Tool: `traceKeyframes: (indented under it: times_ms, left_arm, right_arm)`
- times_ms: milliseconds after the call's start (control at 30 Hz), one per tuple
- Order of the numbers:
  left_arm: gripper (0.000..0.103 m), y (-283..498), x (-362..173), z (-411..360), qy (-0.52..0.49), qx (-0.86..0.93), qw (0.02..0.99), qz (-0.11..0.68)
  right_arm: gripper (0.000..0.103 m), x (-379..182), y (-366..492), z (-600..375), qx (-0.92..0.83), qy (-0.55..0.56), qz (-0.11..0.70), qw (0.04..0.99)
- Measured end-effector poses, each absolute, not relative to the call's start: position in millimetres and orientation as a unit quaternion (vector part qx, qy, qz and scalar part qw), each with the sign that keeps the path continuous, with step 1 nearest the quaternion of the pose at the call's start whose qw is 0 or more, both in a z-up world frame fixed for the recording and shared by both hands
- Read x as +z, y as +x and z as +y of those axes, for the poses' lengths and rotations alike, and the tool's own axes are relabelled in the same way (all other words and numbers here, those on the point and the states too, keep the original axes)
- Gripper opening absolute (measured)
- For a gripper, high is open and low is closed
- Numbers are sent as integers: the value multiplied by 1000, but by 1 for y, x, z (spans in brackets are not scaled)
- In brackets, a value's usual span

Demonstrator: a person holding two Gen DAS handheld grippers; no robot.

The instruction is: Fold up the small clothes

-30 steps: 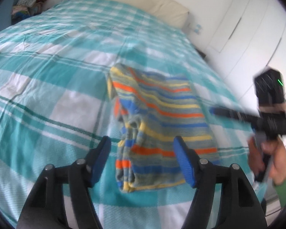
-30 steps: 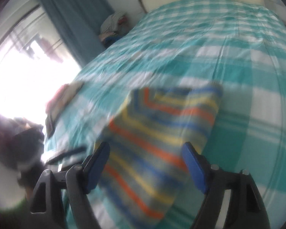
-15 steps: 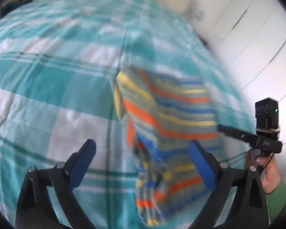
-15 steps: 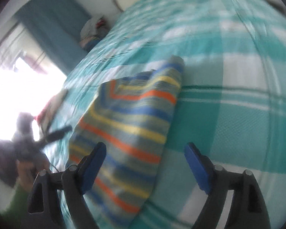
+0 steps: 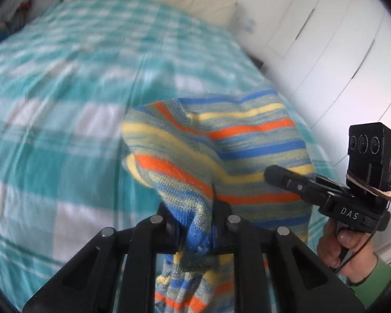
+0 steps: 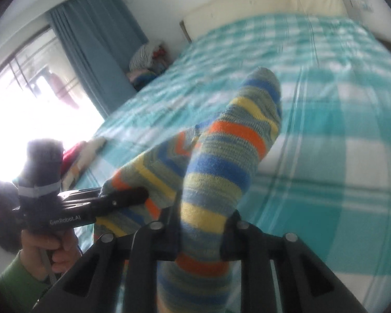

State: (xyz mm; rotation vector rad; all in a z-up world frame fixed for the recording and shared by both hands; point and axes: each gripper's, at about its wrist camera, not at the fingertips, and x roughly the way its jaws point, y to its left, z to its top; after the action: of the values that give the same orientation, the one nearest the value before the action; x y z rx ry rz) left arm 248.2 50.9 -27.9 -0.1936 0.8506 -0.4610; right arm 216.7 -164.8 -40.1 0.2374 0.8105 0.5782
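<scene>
Striped knit garment [image 5: 221,140] lifted above the teal checked bedspread [image 5: 65,130]. Left gripper [image 5: 195,224] closing, pinching a bunched edge; right gripper [image 6: 203,224] closing, clamped on the opposite edge.

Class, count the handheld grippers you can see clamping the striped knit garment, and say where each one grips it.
2. The left gripper pinches a bunched edge of the striped garment nearest its camera; the right gripper clamps another part. Its jaws are closing too.
</scene>
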Motion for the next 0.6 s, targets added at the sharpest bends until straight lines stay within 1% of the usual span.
traceKeyframes:
  times_ms: [33,67,100,133,167,200,267,333,433,533,600]
  left_arm:
    - [31,255,-24,46,-85,-213,888,398]
    - [46,260,-27,46,-77,-203,891,398]
    - [79,272,-34,42,-57,-176,896,404]
    - [87,272,-41,42,-33,-138,902,408]
    - [86,267,-48,41,-3,-92,909,408]
    - [86,254,-51,44,20,-69,912,403]
    - [89,227,-52,43,54,-54,923,378]
    - [100,195,-45,37,89,-27,934,345]
    - [102,161,-27,28,106,-4,947,304]
    - [102,138,-8,24,104,45,947,300]
    - [103,123,-1,26,96,66,949,292]
  right_arm:
    - [22,-34,220,-169,273,116,381,876]
    - [30,-32,228,-174,266,122,380,877]
    - [53,-34,238,-183,252,131,389,876]
    - [70,-39,247,-191,222,125,403,879]
    - [96,-42,251,-201,179,109,410,887]
    - [99,-45,248,-212,138,91,414,895]
    - [99,-51,233,-230,107,58,416,901]
    - [99,-54,210,-235,91,14,412,907]
    - [99,-45,171,-232,99,-32,398,912]
    - [99,-24,137,-224,121,-35,371,920]
    - [103,-7,110,-214,129,-40,345,929]
